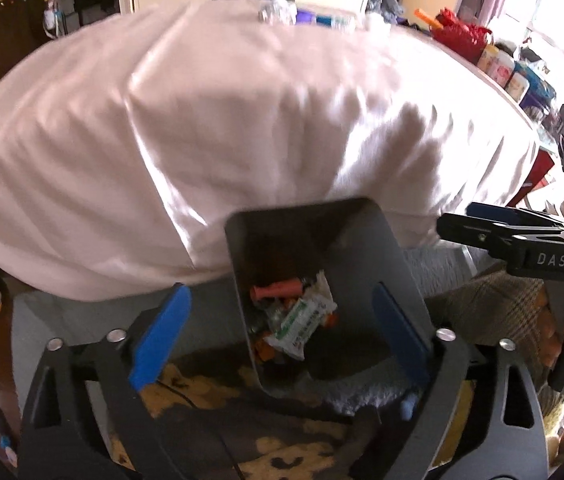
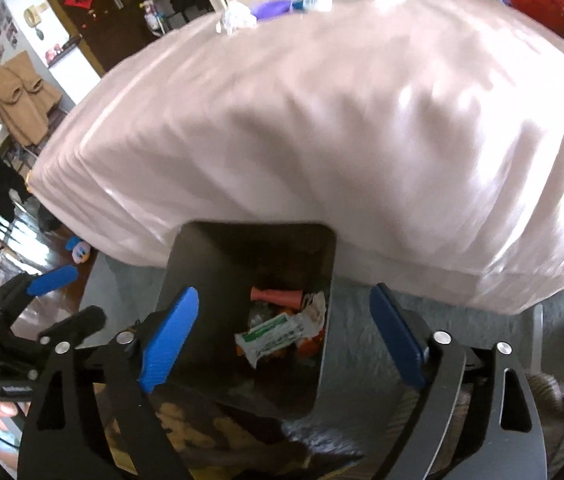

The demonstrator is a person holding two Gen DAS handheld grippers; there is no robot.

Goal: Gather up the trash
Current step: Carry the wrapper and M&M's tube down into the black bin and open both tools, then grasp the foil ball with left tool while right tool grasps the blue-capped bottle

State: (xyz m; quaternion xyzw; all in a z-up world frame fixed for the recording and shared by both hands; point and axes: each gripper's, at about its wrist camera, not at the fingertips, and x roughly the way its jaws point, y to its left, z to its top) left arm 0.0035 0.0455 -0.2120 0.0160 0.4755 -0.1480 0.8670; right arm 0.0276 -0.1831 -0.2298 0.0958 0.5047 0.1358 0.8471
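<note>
- Left gripper [image 1: 282,334]: hovering with jaws spread wide, gripping nothing.
- Right gripper [image 2: 282,334]: likewise gaping wide and empty.
- Grey bin [image 2: 218,280]: sitting between and just beyond both pairs of fingers, holding a green-and-white wrapper [image 2: 274,338] and an orange tube [image 2: 278,296].
- Crumpled paper [image 2: 238,16]: lying well ahead of the right claw, on the far edge of the pink bedsheet [image 2: 322,120].
- Purple item [image 2: 272,8]: lying just beside that paper.

Both wrist views look down, close over the bin [image 1: 322,240] [image 2: 250,248], sharing it and the bed [image 1: 202,120] [image 2: 322,120] behind it.
</note>
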